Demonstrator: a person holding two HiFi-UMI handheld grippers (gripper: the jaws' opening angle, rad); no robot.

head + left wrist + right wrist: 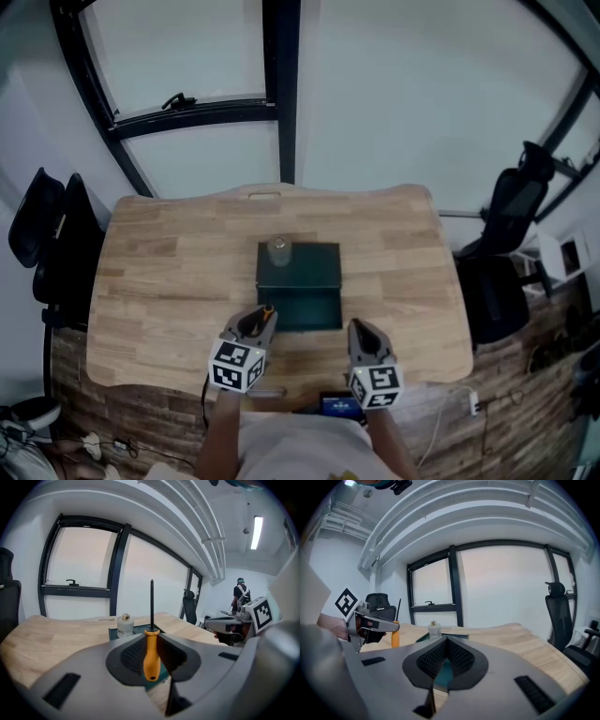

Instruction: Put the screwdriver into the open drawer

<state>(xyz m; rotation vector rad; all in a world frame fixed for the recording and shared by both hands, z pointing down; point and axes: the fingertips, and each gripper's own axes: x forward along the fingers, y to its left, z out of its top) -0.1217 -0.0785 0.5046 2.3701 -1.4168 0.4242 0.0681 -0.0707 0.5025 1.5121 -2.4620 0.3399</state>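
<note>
- L gripper clamped on screwdriver handle, shaft upright.
- R gripper jaws together, empty.
- Both hung by desk front edge, flanking open drawer.

The left gripper and right gripper were grey moulded plastic. Each carried a white marker cube with black squares at its six o'clock end in the head view. Their inner pads were black and ribbed. The person wore a pale top.
</note>
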